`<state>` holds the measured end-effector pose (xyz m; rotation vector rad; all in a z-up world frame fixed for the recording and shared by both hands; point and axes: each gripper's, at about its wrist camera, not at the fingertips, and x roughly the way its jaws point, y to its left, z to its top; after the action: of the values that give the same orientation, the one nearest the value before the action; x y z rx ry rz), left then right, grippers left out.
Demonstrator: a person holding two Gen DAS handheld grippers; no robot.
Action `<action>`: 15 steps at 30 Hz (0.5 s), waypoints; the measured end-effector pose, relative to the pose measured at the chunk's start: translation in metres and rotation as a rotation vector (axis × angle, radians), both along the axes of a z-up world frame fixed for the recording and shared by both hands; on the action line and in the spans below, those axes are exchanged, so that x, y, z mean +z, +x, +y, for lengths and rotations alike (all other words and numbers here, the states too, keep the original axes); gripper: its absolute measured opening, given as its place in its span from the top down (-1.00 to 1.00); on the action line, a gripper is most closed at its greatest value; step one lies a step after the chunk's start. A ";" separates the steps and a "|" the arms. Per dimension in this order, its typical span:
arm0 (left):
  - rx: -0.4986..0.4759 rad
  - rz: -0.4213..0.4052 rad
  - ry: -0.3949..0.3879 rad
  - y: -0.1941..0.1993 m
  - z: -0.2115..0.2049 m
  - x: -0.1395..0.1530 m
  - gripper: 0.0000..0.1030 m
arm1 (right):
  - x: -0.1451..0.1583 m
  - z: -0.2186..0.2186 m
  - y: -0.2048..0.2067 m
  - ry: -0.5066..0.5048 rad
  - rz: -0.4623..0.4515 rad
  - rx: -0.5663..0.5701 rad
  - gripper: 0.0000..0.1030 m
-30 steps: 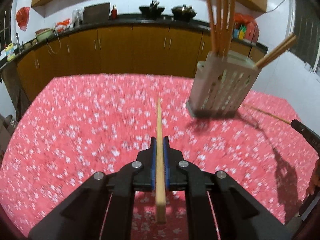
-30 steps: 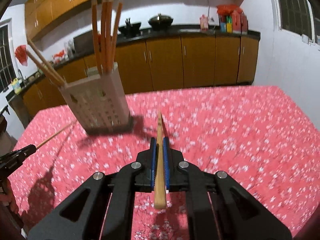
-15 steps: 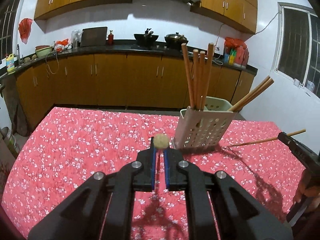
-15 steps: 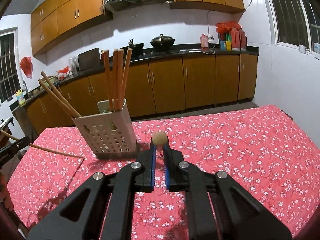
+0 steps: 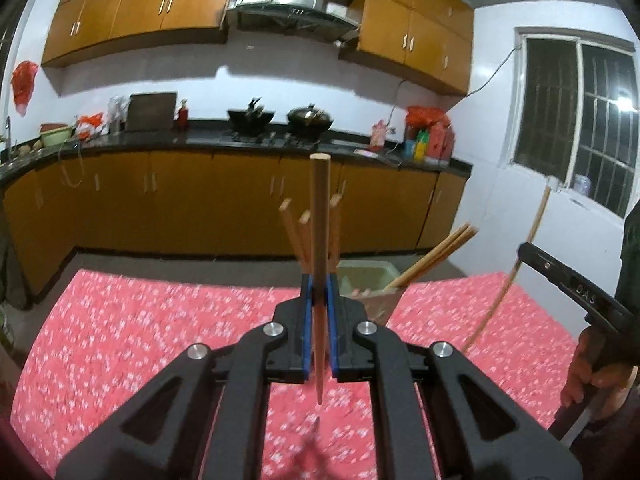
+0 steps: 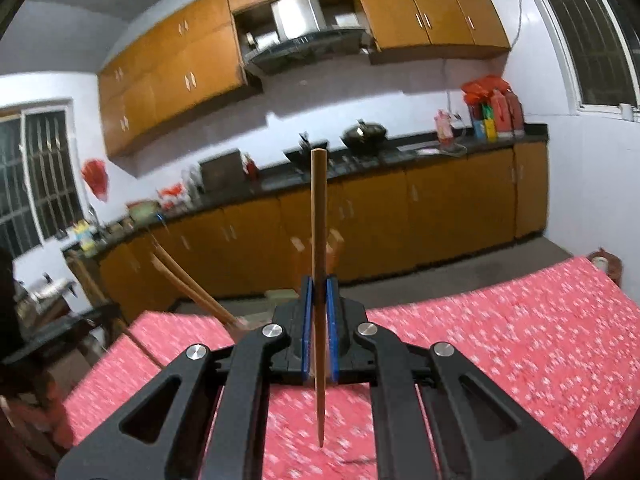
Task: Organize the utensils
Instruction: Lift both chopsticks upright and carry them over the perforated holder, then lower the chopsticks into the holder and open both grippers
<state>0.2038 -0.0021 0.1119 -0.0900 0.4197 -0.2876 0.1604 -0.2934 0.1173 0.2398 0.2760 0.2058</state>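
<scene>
Left tongs point(image 5: 319, 312) were clenched on a wooden chopstick point(image 5: 320, 248), its long axis near upright, blunt end up and tapered tip down, clear above the desk point(image 5: 140, 320). Right tongs point(image 6: 319, 316) were clenched on a second chopstick point(image 6: 319, 264), likewise upright with the narrow tip down, off the cloth.

The utensil holder point(image 5: 378, 292), pale and perforated, stood on the desk towards its far edge, directly behind the left tongs and largely masked by them. Several chopsticks stood in it: one cluster point(image 5: 296, 236) near vertical, another pair point(image 5: 436, 256) leaning out to the right. In the right wrist view the holder was almost wholly hidden behind the tongs; only the leaning pair point(image 6: 188, 280) and blurred upper ends showed.

The red flowered cloth covered the desk to its edges. Broad open surface lay to the left of the holder in the left view, and to the right of it in the right view. Floor separated the far edge from the kitchen cabinets point(image 5: 180, 196).
</scene>
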 end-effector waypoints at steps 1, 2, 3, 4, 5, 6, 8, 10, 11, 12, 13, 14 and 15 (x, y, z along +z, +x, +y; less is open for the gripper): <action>-0.006 -0.019 -0.006 0.002 -0.004 0.007 0.85 | 0.006 0.001 0.000 0.006 -0.022 0.004 0.85; -0.011 -0.036 -0.012 0.003 -0.008 0.014 0.85 | 0.015 0.005 0.000 0.013 -0.058 0.007 0.85; -0.013 -0.050 -0.016 0.005 -0.010 0.019 0.85 | 0.022 0.008 0.002 0.019 -0.089 0.006 0.85; -0.015 -0.075 -0.024 0.007 -0.014 0.027 0.85 | 0.027 0.010 0.003 0.024 -0.111 0.004 0.85; -0.013 -0.097 -0.030 0.008 -0.017 0.033 0.85 | 0.035 0.014 0.006 0.030 -0.149 -0.004 0.85; -0.009 -0.116 -0.037 0.011 -0.020 0.039 0.85 | 0.039 0.016 0.008 0.034 -0.175 -0.013 0.85; 0.000 -0.150 -0.065 0.019 -0.025 0.053 0.85 | 0.048 0.022 0.017 0.041 -0.228 -0.034 0.85; 0.026 -0.203 -0.086 0.027 -0.030 0.065 0.85 | 0.052 0.027 0.028 0.026 -0.269 -0.067 0.85; 0.039 -0.225 -0.088 0.030 -0.031 0.069 0.85 | 0.052 0.028 0.030 0.020 -0.278 -0.076 0.85; 0.054 -0.247 -0.091 0.032 -0.034 0.072 0.85 | 0.049 0.031 0.036 0.013 -0.281 -0.085 0.85; 0.064 -0.259 -0.090 0.036 -0.035 0.074 0.85 | 0.046 0.034 0.045 0.006 -0.274 -0.094 0.85; 0.077 -0.266 -0.086 0.041 -0.038 0.073 0.85 | 0.042 0.035 0.051 0.000 -0.266 -0.097 0.85; 0.084 -0.263 -0.085 0.047 -0.040 0.069 0.85 | 0.036 0.037 0.055 -0.005 -0.257 -0.098 0.85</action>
<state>0.2504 -0.0426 0.1812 -0.1508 0.1416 -0.2310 0.2154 -0.2563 0.1537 0.2185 0.0093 0.1369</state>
